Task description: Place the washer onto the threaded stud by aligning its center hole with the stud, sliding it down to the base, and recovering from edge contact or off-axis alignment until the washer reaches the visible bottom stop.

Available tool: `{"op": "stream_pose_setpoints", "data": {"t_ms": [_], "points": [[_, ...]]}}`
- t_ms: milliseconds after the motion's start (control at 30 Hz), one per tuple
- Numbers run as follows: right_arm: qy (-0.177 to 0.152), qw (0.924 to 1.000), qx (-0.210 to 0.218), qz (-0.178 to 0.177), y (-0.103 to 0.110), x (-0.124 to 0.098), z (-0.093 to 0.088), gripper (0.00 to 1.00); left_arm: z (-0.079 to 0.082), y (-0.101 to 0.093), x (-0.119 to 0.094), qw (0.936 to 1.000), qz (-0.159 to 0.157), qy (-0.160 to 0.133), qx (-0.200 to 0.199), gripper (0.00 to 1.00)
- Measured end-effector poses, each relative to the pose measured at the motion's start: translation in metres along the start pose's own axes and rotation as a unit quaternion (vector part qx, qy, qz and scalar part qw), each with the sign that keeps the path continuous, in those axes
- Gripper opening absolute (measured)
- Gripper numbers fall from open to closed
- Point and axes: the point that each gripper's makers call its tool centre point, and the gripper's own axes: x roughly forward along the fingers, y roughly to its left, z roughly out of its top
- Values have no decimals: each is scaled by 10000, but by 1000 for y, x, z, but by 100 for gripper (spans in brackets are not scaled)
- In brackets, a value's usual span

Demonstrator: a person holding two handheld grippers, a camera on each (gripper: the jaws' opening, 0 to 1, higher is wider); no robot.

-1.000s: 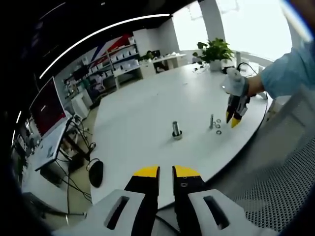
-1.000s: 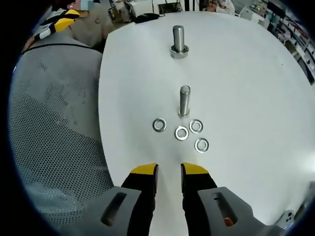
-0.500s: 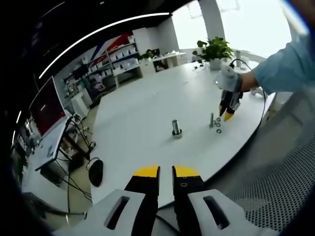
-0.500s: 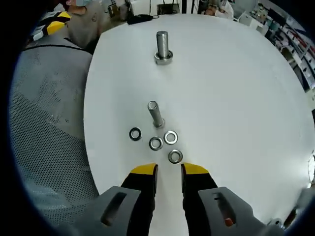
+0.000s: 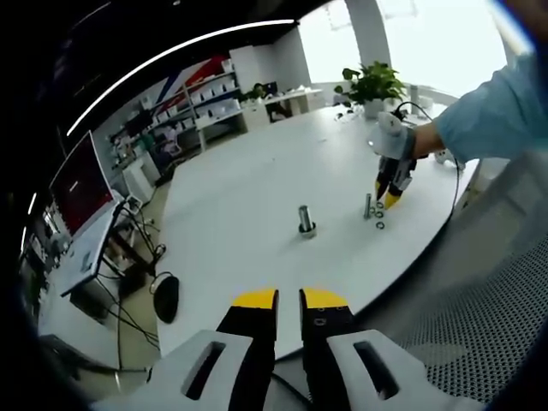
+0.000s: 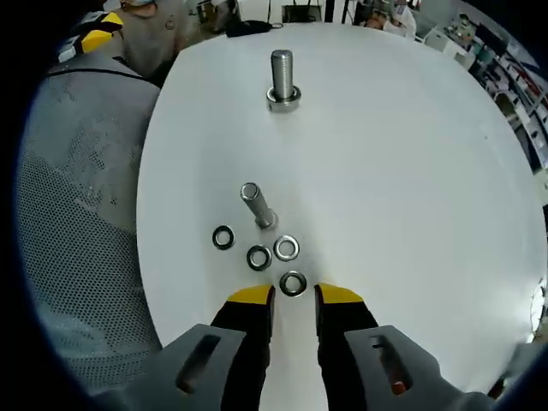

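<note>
**Washer sitting right at the jaw tips**

White round table (image 6: pixel 411 171), office behind. Right gripper (image 6: pixel 294 296) has its jaws parted a little, holding nothing, and the nearest washer (image 6: pixel 293 282) lies flat just off the tips at 12 o'clock. Three more washers (image 6: pixel 259 256) sit beyond, then the threaded stud (image 6: pixel 255 205) upright at 11 o'clock. Left gripper (image 5: pixel 288 298) hangs well back off the table edge, jaws nearly closed and empty, so right's the nearer one.

In the left gripper view, the washers (image 5: pixel 379 215) are too small to count.
</note>
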Motion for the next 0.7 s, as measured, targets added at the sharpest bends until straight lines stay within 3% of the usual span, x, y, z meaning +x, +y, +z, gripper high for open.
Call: {"op": "stream_pose_setpoints", "data": {"t_ms": [100, 500, 700], "points": [[73, 9998, -163, 5, 2, 1, 2, 20, -1, 0, 0, 10000, -3, 13, -4, 7], [16, 9999, 162, -26, -3, 1, 1, 15, -2, -1, 0, 10000, -8, 54, 18, 7], [36, 10000, 69, -54, -3, 1, 2, 14, 0, -1, 0, 10000, -7, 27, 14, 7]]}}
